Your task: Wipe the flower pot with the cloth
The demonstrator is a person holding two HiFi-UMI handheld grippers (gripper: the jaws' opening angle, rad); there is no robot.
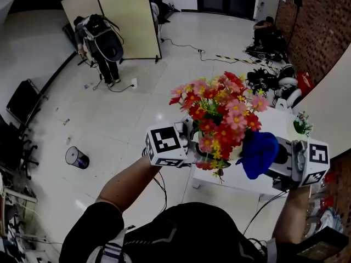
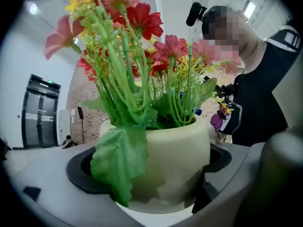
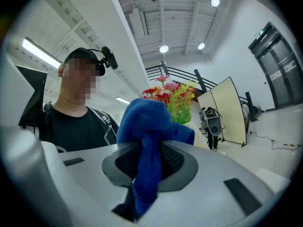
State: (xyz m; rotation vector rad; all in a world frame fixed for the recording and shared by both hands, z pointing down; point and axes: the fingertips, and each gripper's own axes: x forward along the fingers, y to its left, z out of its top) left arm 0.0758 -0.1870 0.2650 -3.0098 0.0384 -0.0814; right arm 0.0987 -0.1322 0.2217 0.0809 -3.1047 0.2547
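Head view, mid-frame. Both grippers are raised over the white table (image 1: 241, 181), pot and cloth between them.

Left gripper (image 1: 189, 148): jaws closed on the flower pot (image 2: 175, 160), one on each side of its cream wall, low on the body. The pot is held clear of the table. In the left gripper view it stands upright between the jaws, its long axis running bottom to top of frame. The flowers (image 2: 137, 51) rise out of the mouth, and one green leaf (image 2: 118, 167) droops over the rim at lower left.

Right gripper (image 1: 281, 160): jaws pinched on the cloth (image 3: 147, 141). The blue wad bunches up ahead of the jaws and a tail hangs down through them.

Key relation: in the head view the cloth (image 1: 258, 153) lies directly right of the pot, level with its wall and under the blooms. In the right gripper view the pot and flowers sit straight ahead, just past the wad. Whether the cloth touches the pot cannot be told: the flowers cover the wall from above and the wad covers it from the right.

Judgement: the right gripper is the wiping one. The stroke likely needs a short push toward frame left, then travel around the wall. The drooping leaf could snag.

Counts:
- Pot: 1
- Cloth: 1
- Flower bunch: 1
- Grippers: 2
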